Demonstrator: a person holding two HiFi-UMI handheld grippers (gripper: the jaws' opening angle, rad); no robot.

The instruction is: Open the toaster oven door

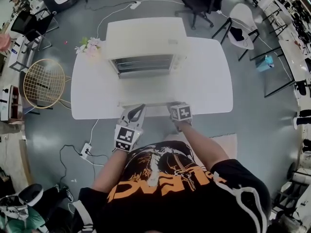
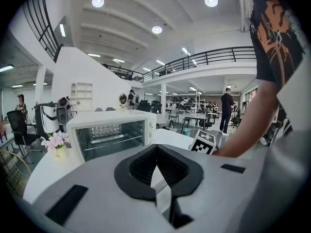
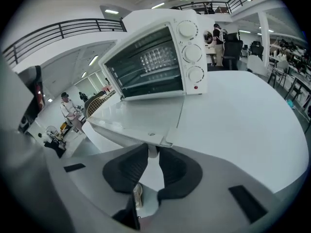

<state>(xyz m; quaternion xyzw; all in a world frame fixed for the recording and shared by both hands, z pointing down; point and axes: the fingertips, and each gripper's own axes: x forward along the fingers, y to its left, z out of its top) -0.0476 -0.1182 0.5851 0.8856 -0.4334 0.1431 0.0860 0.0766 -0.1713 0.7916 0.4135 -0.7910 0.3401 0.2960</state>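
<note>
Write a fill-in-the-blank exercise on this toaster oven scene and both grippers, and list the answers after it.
1. The glass door of the box-shaped white toaster oven is ____, lowered flat over the table.
2. The right gripper has its jaws closed on the door's white ____.
3. The left gripper has its jaws together and holds ____.
4. The oven's front panel carries ____ round white knobs.

Missing words: open; handle; nothing; three.

The front approach is barred by the lowered oven door. Bare table is left right of the toaster oven; its left is crowded by flowers.
</note>
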